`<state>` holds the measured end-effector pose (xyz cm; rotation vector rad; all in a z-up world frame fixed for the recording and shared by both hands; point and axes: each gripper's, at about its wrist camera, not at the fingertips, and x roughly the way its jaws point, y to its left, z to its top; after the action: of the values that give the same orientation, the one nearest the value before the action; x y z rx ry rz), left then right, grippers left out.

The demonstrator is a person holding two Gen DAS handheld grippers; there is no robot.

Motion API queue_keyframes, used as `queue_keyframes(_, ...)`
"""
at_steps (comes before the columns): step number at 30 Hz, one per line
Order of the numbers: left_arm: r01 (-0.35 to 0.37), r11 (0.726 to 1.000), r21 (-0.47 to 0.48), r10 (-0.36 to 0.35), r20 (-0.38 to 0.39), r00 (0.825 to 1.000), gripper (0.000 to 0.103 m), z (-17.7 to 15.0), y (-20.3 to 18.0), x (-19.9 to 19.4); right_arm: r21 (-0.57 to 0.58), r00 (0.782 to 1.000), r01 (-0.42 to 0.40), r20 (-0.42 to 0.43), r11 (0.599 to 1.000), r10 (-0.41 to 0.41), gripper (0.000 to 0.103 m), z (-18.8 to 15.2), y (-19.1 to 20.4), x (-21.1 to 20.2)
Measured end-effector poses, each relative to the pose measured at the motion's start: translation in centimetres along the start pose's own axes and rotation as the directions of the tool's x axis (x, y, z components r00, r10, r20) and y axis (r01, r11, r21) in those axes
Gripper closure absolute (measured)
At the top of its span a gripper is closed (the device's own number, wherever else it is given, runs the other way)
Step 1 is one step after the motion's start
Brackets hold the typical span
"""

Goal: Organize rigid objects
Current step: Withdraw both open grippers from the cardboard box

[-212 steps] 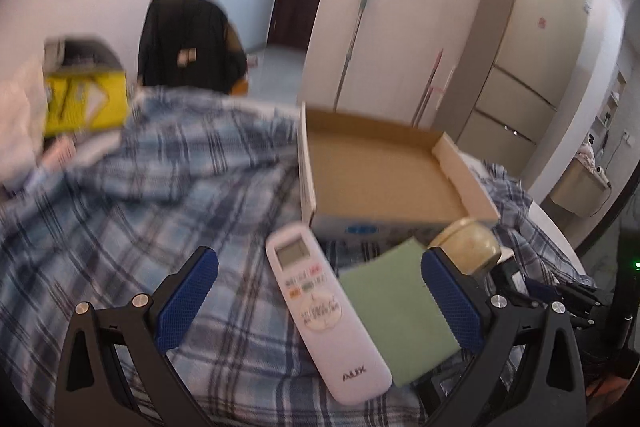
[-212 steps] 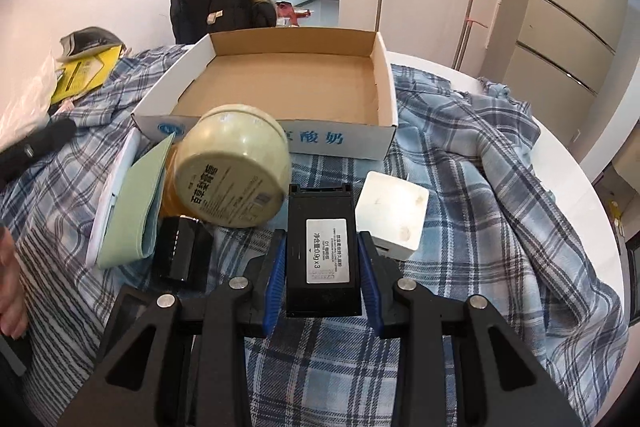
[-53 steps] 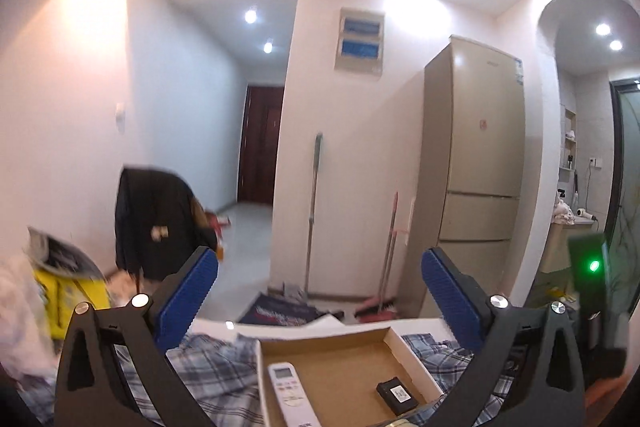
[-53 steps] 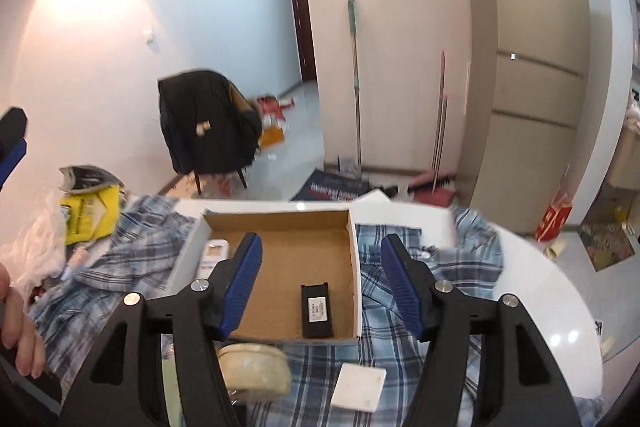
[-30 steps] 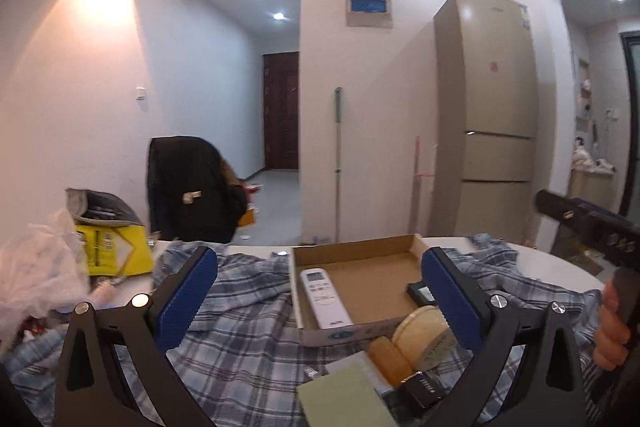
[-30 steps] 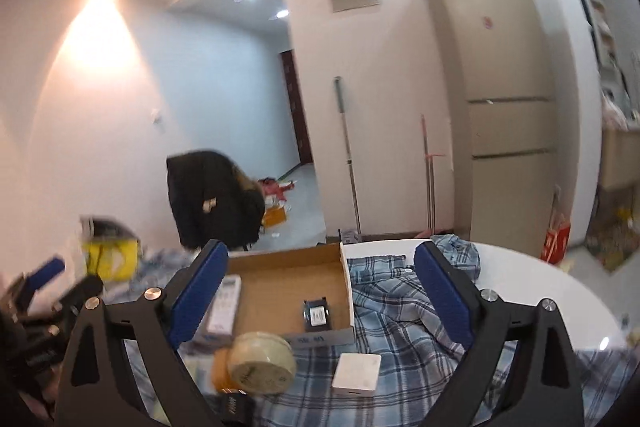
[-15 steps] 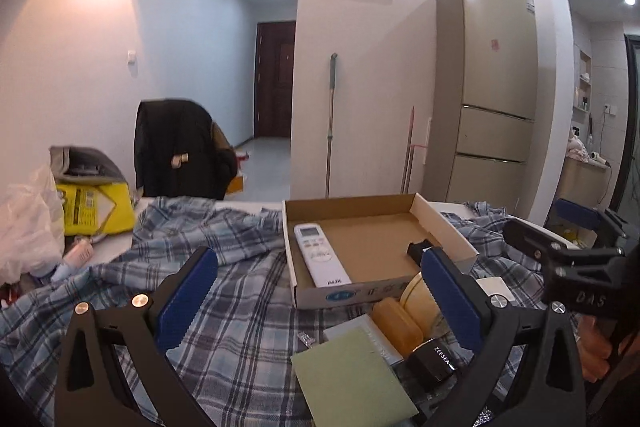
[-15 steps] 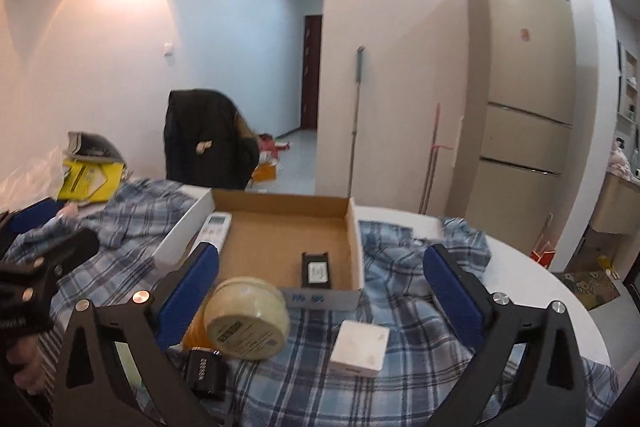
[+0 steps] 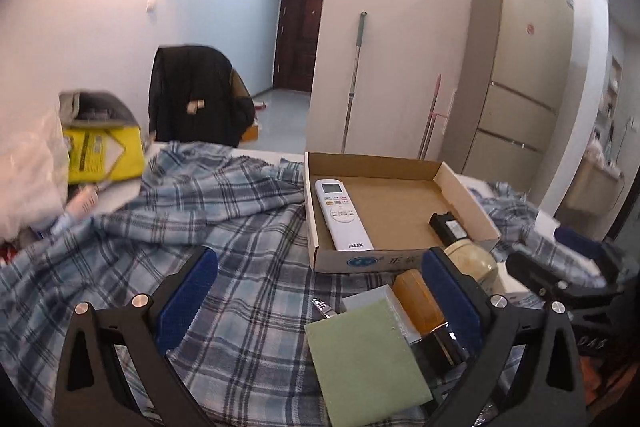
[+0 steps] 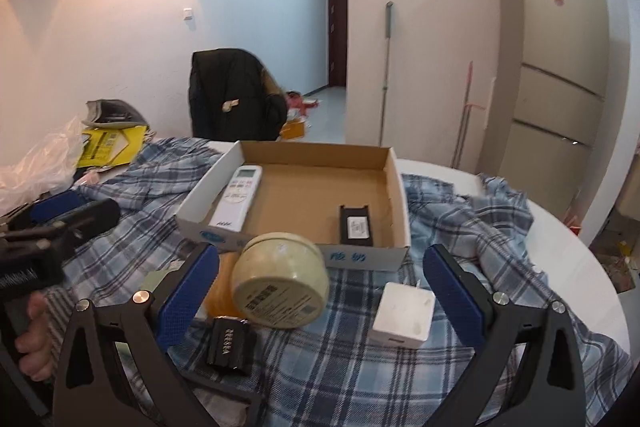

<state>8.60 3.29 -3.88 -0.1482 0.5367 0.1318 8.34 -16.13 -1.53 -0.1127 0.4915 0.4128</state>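
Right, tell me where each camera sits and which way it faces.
Left wrist: rides the left gripper, facing over the plaid cloth toward the cardboard box; its open blue fingers show, the right gripper at far right.
Right wrist: rides the right gripper, facing the box head-on past the round tin; the left gripper and hand show at left.
Both share box, white remote and black battery.

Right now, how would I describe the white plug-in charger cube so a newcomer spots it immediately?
Start at the open cardboard box on the plaid cloth. Just in front of its near right corner, outside it, lies the white charger cube. Unlike the round cream tin and small black box to its left, it is square, plain white, with metal prongs.
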Motion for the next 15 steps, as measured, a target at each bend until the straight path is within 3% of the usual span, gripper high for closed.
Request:
queue_keyframes(9,0.029,0.999,0.030,-0.028,-0.040,0.999,0.000,-0.2,-0.6,0.7,-0.038,0.995,0.036,-0.087,0.999,-0.039,0.004,-0.6,0.7,2.3)
queue_keyframes(15,0.034,0.999,0.023,-0.033,-0.044,0.998,0.000,-0.2,-0.5,0.7,-0.019,0.985,-0.020,-0.172,1.000,0.017,0.012,-1.1,0.4,4.2)
